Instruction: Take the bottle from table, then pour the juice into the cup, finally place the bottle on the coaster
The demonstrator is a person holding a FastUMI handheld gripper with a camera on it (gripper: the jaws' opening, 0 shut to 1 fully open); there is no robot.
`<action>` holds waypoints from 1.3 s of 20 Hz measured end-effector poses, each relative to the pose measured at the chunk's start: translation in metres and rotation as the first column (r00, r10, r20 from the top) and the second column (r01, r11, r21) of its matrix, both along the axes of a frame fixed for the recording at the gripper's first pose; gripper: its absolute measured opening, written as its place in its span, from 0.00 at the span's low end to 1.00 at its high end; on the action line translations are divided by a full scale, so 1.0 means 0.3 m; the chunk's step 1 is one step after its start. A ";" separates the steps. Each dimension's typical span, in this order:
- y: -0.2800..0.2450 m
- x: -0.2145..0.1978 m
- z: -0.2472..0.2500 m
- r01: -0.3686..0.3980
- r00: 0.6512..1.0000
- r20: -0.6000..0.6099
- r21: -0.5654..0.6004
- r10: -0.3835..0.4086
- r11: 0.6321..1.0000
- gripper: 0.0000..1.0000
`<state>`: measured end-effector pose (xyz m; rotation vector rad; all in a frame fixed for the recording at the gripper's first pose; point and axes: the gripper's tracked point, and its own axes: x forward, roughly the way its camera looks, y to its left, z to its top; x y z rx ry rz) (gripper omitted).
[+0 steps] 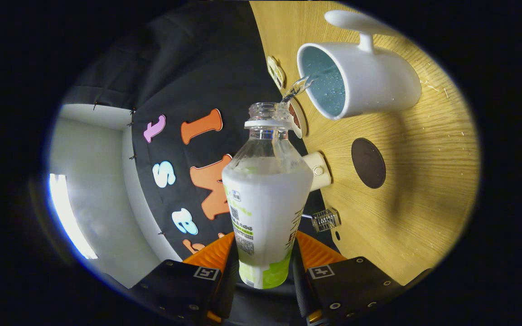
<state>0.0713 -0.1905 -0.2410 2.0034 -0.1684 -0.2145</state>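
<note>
- Your gripper point(264, 267) has its two fingers pinched on the lower body of the bottle point(265, 203), one pressing each side, so the bottle is held firmly between them and points away from you.
- You are in the pouring step: the whole view is rolled over, the bottle's uncapped neck is tipped toward the cup point(356, 81), and a thin clear stream point(298, 87) runs from the mouth over the cup's rim.
- Just right of the bottle's shoulder, at the table edge, sit a small cream-coloured cap-like piece point(317, 170) and a little clear ribbed object point(326, 219); I cannot tell what they are.
- Further right, the dark round coaster point(368, 163) lies on the wooden table point(424, 190), near the cup but apart from it.
- Your next move, by my judgement, calls for rolling the bottle back upright before carrying it, then lowering it squarely onto the coaster and only then spreading the fingers.
</note>
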 end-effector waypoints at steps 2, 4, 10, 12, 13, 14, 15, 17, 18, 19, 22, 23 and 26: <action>-0.004 0.003 0.008 0.004 1.000 0.004 0.013 -0.004 1.000 0.57; -0.006 0.002 0.006 0.008 1.000 0.006 0.014 -0.008 1.000 0.57; -0.024 0.010 0.022 0.031 0.999 0.012 0.058 -0.031 0.998 0.56; -0.027 0.008 0.019 0.037 0.999 0.016 0.066 -0.038 0.997 0.57; -0.031 0.007 0.023 0.040 0.999 0.019 0.075 -0.042 0.996 0.57; -0.038 0.004 0.028 0.045 0.999 0.023 0.084 -0.047 0.995 0.57; -0.041 0.004 0.031 0.048 0.998 0.026 0.093 -0.051 0.994 0.57; -0.048 0.007 0.033 0.057 0.998 0.029 0.106 -0.061 0.993 0.57; -0.054 0.004 0.034 0.064 0.997 0.031 0.113 -0.068 0.992 0.57; -0.059 0.003 0.034 0.069 0.997 0.033 0.121 -0.073 0.990 0.57; -0.067 0.005 0.035 0.081 0.995 0.042 0.141 -0.088 0.987 0.57; -0.069 0.009 0.041 0.083 0.995 0.047 0.153 -0.091 0.985 0.57; -0.072 0.022 0.053 0.091 0.994 0.051 0.183 -0.102 0.979 0.57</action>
